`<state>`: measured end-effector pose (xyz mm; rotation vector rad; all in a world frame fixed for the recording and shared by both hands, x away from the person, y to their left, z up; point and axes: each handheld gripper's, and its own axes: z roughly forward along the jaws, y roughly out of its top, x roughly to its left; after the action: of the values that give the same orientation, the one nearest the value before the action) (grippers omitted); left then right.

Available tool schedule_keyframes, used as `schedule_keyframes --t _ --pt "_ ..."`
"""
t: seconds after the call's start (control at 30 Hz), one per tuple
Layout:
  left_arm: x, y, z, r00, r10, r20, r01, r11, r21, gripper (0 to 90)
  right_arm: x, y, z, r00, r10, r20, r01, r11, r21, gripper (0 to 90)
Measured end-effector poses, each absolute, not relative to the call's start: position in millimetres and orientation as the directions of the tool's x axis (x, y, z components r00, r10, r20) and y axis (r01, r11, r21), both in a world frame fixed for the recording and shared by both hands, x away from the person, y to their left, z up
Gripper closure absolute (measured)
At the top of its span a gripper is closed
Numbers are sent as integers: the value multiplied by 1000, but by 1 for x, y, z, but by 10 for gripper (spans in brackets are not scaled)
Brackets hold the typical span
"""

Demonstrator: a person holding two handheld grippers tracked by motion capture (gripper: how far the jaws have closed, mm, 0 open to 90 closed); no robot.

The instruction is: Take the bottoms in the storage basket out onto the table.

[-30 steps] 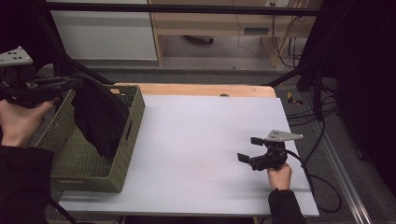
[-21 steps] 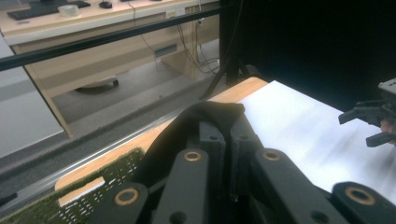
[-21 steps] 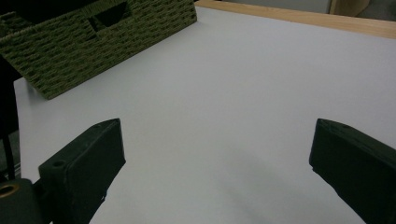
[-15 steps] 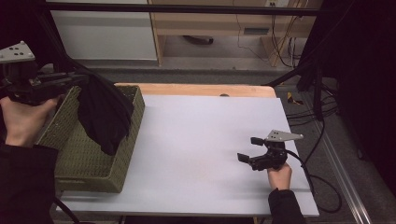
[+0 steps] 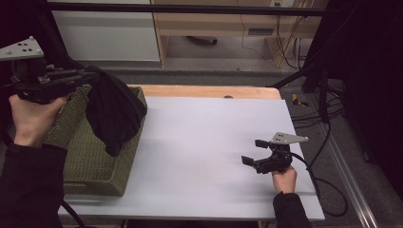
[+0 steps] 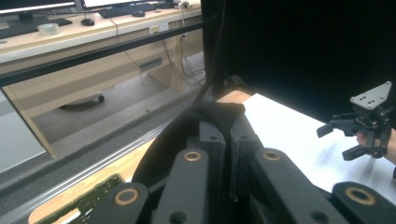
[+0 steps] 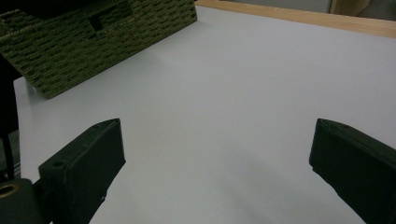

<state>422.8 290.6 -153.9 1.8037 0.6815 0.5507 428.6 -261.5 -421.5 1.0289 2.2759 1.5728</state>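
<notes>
— While the left gripper [image 5: 71, 80] hangs at the far left over the green woven basket [image 5: 102, 161], what does it hold?

— Its jaws are clamped together on a black cloth [image 5: 114, 111]; in the left gripper view the fabric [image 6: 205, 116] bunches right at the closed tips; most of the cloth is lifted out and droops down the basket's right wall, its lowest fold near the rim or just inside, I cannot tell which

— And the right gripper [image 5: 254, 152]?

— It rests on the near right of the white table [image 5: 199, 142], jaws wide apart and holding nothing; bare table shows between its two black pads [image 7: 84, 163]; the basket [image 7: 102, 42] sits well apart from it

— How far along would you say?

— I'd judge the pick-up done and the lift nearly so; carrying the cloth right over the open table and laying it down is left; the right gripper has taken no part yet
</notes>
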Motion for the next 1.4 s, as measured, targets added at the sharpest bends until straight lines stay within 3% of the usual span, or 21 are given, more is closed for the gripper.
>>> schedule_keyframes --t 1.4 --pt "426 207 -148 835 547 54 122 -281 952 866 428 -262 -420 -742 631 226 430 189 883 39"
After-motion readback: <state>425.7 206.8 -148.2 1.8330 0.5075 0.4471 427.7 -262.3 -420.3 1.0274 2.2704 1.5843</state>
